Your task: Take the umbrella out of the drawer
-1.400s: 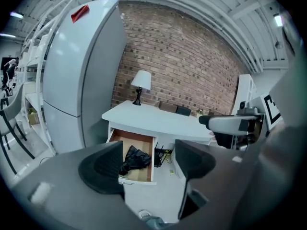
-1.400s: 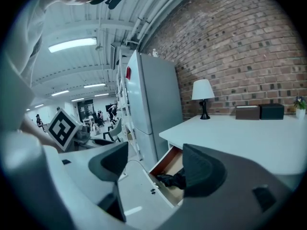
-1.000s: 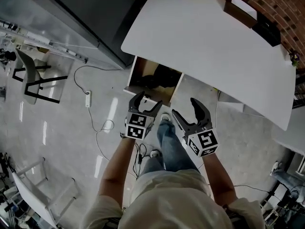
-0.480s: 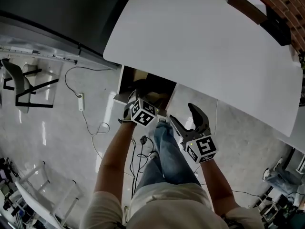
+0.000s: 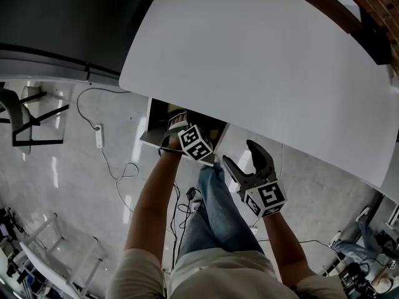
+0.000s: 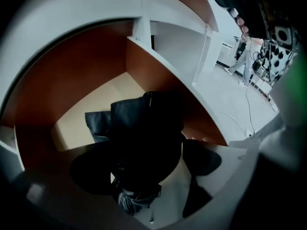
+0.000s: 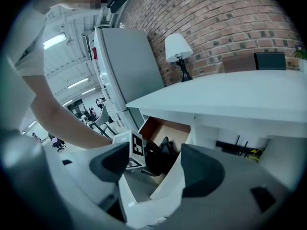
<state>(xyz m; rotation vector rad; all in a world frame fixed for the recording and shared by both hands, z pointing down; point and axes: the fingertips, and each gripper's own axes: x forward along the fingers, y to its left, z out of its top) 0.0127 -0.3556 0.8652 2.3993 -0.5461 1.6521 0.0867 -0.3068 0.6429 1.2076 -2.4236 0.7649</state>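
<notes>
- A black folded umbrella [image 6: 144, 138] is seen lying inside the open drawer [image 6: 72, 66], on its pale bottom and close to the brown inner wall on the right of the left gripper view.
- The umbrella is framed by the left gripper [image 6: 146, 166], which is pointed steeply down into the drawer. Its jaws are opening and are spread wide, with the umbrella between them and a pad set to either side of it.
- No pinch on the umbrella is shown.
- The drawer is pulled out from under the edge of a white table [image 5: 262, 61].
- The right gripper [image 5: 242, 156] is held outside the drawer, just in front of it and above the person's legs [image 5: 218, 210]. Its jaws are spread apart and nothing is held between them.
- In the right gripper view, a lamp [image 7: 176, 49] is seen on the table in front of a brick wall [image 7: 230, 18].
- A cable [image 5: 118, 167] is laid across the shiny floor [image 5: 62, 185] to the left of the drawer.
</notes>
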